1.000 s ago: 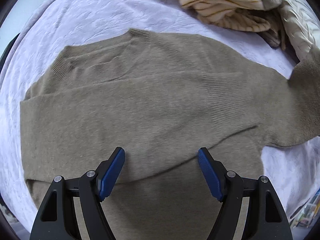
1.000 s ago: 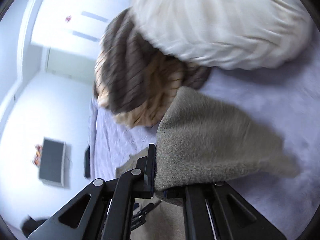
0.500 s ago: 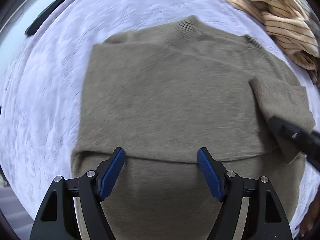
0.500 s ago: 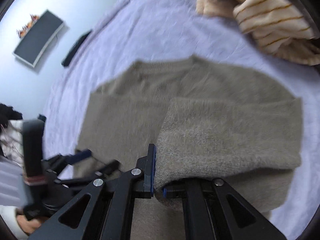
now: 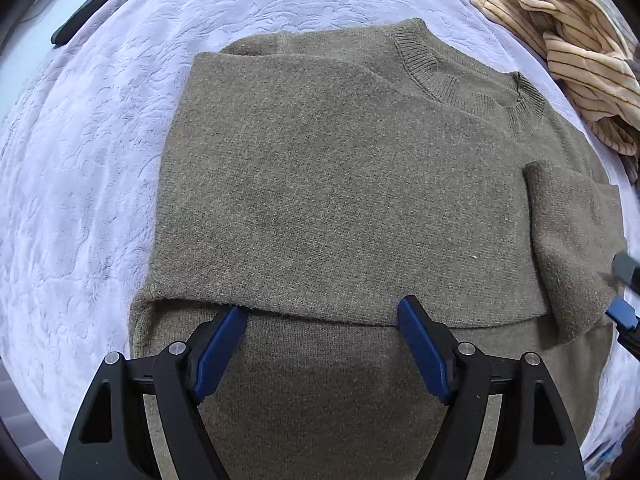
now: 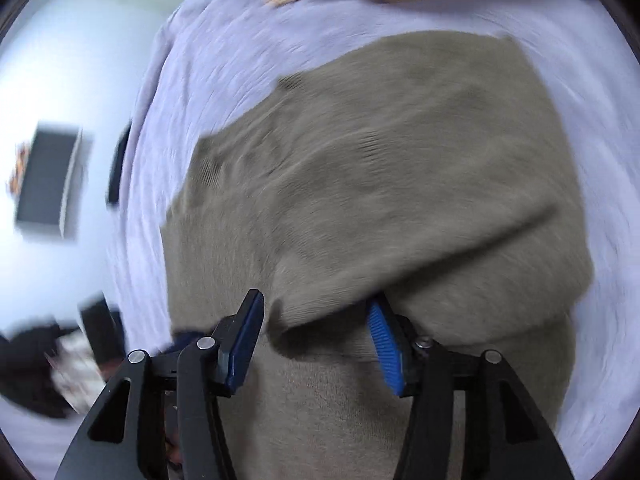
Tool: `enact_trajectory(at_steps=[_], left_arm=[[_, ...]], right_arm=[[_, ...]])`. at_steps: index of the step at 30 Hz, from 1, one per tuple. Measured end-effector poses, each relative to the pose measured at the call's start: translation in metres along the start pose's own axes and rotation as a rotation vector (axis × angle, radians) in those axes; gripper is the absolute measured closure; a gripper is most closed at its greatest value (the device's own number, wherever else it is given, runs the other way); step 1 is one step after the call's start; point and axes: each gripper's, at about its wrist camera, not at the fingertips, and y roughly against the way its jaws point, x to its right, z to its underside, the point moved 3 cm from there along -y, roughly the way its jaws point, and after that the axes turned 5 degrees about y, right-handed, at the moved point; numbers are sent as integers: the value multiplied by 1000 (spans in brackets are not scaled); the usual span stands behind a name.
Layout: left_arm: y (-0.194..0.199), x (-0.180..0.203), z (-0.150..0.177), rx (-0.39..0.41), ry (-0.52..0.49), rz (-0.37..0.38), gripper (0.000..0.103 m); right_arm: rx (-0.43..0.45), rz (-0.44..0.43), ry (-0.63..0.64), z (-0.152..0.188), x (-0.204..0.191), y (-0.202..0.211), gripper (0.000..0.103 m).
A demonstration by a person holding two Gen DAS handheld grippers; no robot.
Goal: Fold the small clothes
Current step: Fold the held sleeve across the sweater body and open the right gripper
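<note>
A grey-brown knit sweater (image 5: 340, 200) lies flat on the lavender bedspread (image 5: 88, 168), ribbed collar (image 5: 460, 80) at the far right. One sleeve lies folded across the body; the other sleeve's cuff (image 5: 560, 248) lies folded in at the right. My left gripper (image 5: 322, 344) is open and empty just above the sweater's lower body. My right gripper (image 6: 316, 336) is open right behind the released cuff (image 6: 320, 300); the right wrist view is blurred. Its blue pad shows at the left wrist view's right edge (image 5: 622, 314).
A heap of cream striped clothes (image 5: 560, 40) lies beyond the collar at the far right. A dark flat object (image 5: 96, 8) lies at the bed's far left edge. A dark screen (image 6: 48, 188) hangs on the pale wall.
My right gripper carried the sleeve in over the sweater's body and opened, letting the cuff go. My left gripper stayed open and drew slightly closer.
</note>
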Motion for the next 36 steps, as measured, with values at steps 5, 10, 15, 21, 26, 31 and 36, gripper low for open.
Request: enact_trajectory(at_steps=[5, 10, 15, 21, 26, 31, 36], left_arm=[[3, -10, -5, 3, 6, 18, 24], [24, -34, -7, 41, 26, 28, 24], [31, -72, -8, 57, 80, 18, 24], [34, -114, 3, 42, 174, -28, 24], [39, -149, 10, 43, 220, -48, 24], [48, -161, 3, 60, 228, -33, 24], [62, -139, -27, 109, 178, 7, 24]], right_arm=[[113, -177, -316, -10, 40, 5, 79], [141, -120, -121, -31, -10, 8, 95], [123, -7, 325, -31, -120, -13, 95], [-40, 116, 656, 20, -183, -98, 95], [-165, 174, 634, 51, -172, -140, 79], [-192, 91, 631, 66, -169, -107, 42], [-118, 97, 374, 40, -103, -42, 42]])
